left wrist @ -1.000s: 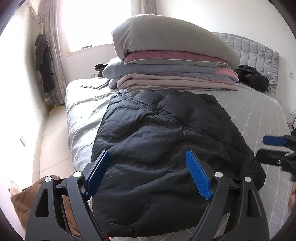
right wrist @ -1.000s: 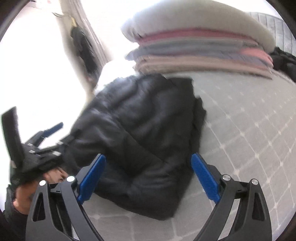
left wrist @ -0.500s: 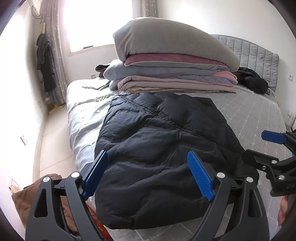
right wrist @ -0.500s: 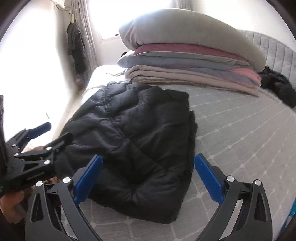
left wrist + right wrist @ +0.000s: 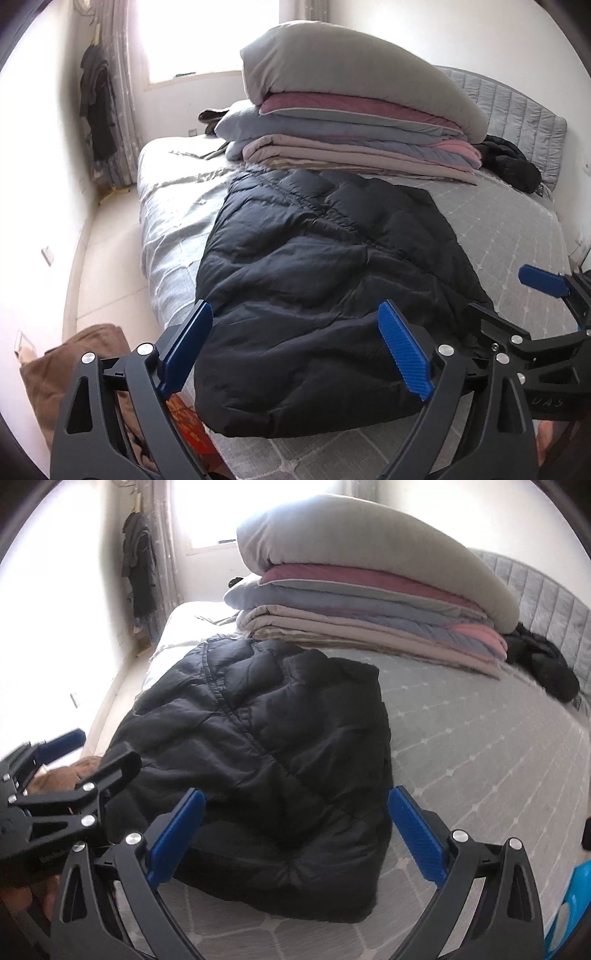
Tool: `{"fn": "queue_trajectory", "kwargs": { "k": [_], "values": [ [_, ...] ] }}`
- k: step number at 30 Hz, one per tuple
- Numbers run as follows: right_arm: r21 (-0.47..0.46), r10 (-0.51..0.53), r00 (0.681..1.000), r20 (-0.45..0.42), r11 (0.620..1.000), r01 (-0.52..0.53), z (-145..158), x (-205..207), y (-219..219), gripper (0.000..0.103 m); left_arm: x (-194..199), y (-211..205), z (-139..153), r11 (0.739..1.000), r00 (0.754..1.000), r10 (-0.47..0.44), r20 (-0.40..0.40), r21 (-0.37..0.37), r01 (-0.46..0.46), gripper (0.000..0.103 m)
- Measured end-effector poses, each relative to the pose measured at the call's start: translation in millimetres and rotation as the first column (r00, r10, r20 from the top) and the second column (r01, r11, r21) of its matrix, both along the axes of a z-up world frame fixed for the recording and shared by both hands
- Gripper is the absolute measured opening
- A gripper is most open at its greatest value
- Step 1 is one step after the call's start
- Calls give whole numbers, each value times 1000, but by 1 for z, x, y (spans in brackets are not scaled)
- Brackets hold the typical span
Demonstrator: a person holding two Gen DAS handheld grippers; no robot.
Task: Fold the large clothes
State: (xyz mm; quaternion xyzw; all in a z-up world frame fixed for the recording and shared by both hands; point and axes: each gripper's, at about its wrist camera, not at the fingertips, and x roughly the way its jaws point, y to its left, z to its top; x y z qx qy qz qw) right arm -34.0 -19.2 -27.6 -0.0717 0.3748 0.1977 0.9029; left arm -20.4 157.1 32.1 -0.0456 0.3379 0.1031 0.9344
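You have both tools up over the near end of the bed (image 5: 517, 229), and the black puffer jacket (image 5: 325, 280) lies flat on the grey quilted cover, running lengthwise away from you toward the stack of folded bedding (image 5: 354, 122) near the head. Your left gripper (image 5: 295, 347) hangs wide open, its blue pads (image 5: 404, 350) spread either side of the jacket's near hem with nothing between them; from this view they sit above the fabric, and whether they touch it I cannot tell. Your right gripper (image 5: 295, 834) is spread just as wide and holds nothing, framing the jacket's near right corner, where the padded edge bulges up off the cover. In the left wrist view the right tool shows at the far right edge, beside the jacket's right side; in the right wrist view the left tool shows at the far left, at the jacket's left edge. The jacket (image 5: 266, 753) looks doubled along its length, with a stitched seam running diagonally across the top layer. A second dark garment (image 5: 513, 170) sits bunched by the grey headboard (image 5: 524, 118), well apart from yours. Brown cloth (image 5: 74, 365) lies on the floor at the bed's near left corner.
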Motion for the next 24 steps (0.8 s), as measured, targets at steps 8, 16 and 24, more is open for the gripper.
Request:
{"fn": "queue_trajectory", "kwargs": {
  "k": [8, 16, 24],
  "values": [
    [-13, -44, 997, -58, 999, 43, -2, 2, 3, 96, 5, 8, -4, 999, 999, 23, -37, -26, -24, 88],
    [-35, -55, 996, -77, 998, 53, -5, 3, 1, 96, 10, 7, -9, 999, 998, 20, -63, -24, -21, 88],
    [-41, -63, 994, -91, 997, 59, -8, 5, -1, 96, 14, 6, -12, 1000, 997, 15, -73, -22, -16, 88]
  ]
}}
